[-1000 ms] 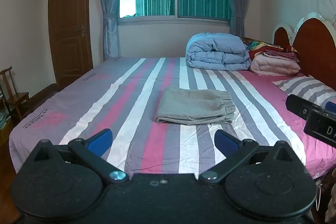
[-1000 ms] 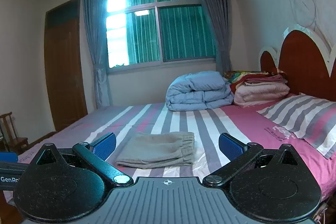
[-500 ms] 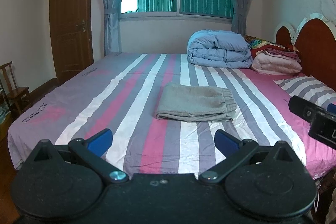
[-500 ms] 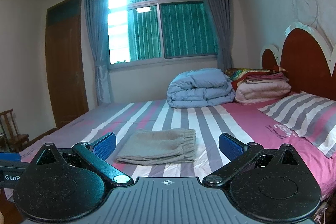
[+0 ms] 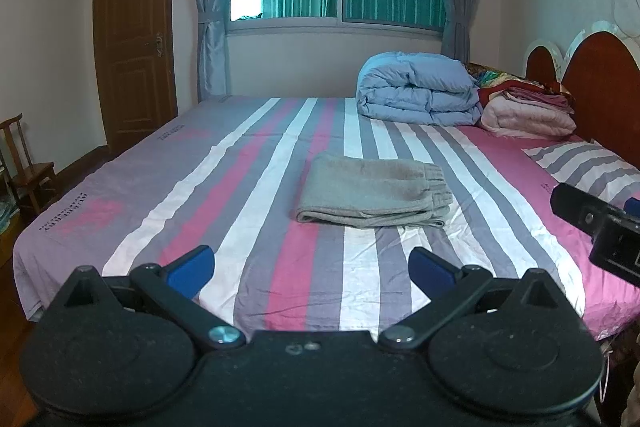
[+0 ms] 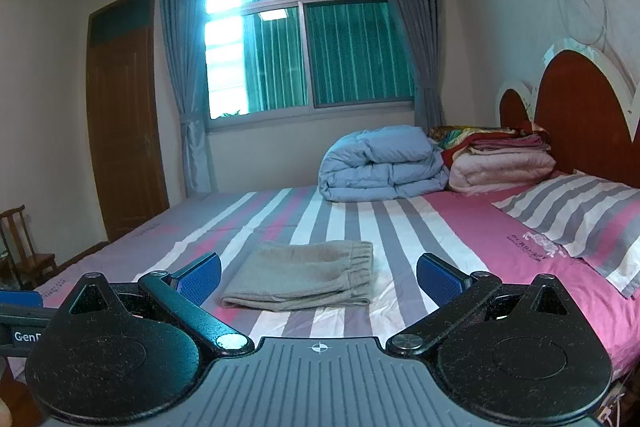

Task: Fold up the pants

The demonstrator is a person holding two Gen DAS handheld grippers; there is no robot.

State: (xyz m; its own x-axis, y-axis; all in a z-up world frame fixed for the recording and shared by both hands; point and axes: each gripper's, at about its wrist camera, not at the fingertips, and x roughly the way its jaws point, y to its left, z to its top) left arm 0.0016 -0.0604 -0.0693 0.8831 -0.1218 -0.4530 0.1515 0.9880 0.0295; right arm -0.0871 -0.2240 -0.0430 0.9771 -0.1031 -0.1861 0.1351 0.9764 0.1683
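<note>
Grey pants [image 5: 372,191] lie folded into a flat rectangle in the middle of the striped bed [image 5: 240,179], waistband to the right. They also show in the right wrist view [image 6: 300,277]. My left gripper [image 5: 310,267] is open and empty, held back from the pants above the bed's near edge. My right gripper [image 6: 318,279] is open and empty, also back from the pants. Part of the right gripper shows at the right edge of the left wrist view [image 5: 600,223].
A folded blue duvet [image 5: 416,89] and stacked pink blankets [image 5: 528,111] sit at the far side near the headboard [image 5: 600,79]. A striped pillow [image 6: 572,223] lies at right. A wooden chair [image 5: 24,163] and door [image 5: 136,43] stand at left.
Both grippers have drawn back and tilted up a little, so the pants and bed sit lower in both views. The pants have not moved.
</note>
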